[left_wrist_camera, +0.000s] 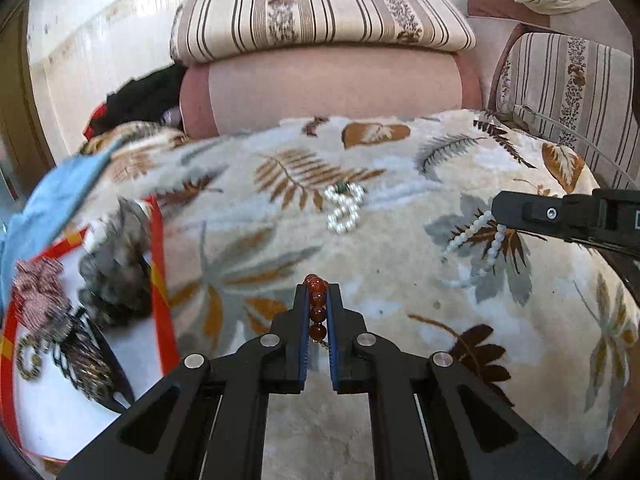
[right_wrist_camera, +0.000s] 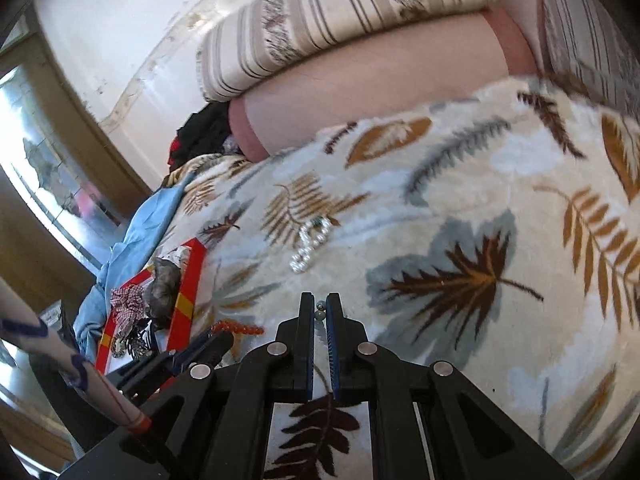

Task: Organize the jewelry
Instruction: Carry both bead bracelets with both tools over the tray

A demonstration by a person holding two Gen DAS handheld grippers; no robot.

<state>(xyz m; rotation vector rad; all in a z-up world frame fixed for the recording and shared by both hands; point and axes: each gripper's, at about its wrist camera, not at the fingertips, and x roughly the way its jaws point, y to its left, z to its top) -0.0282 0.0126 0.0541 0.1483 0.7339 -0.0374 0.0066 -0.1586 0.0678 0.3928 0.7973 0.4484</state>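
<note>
My left gripper [left_wrist_camera: 318, 294] is shut on a string of red-brown beads [left_wrist_camera: 318, 312] above the leaf-patterned blanket [left_wrist_camera: 360, 248]. My right gripper [right_wrist_camera: 319, 304] is shut on a white pearl necklace [right_wrist_camera: 320, 314]. In the left wrist view the right gripper [left_wrist_camera: 496, 208] comes in from the right with that necklace [left_wrist_camera: 476, 236] hanging down from it. A small pearl piece with a green stone [left_wrist_camera: 344, 208] lies on the blanket ahead, also seen in the right wrist view [right_wrist_camera: 311, 242]. The red beads show at the left of the right wrist view [right_wrist_camera: 236, 327].
A red-rimmed box [left_wrist_camera: 160, 264] at the left holds hair accessories and other pieces; it also shows in the right wrist view [right_wrist_camera: 186, 300]. Blue cloth [left_wrist_camera: 52, 208] lies beside it. Striped cushions [left_wrist_camera: 320, 12] and a pink sofa back [left_wrist_camera: 328, 84] stand behind the blanket.
</note>
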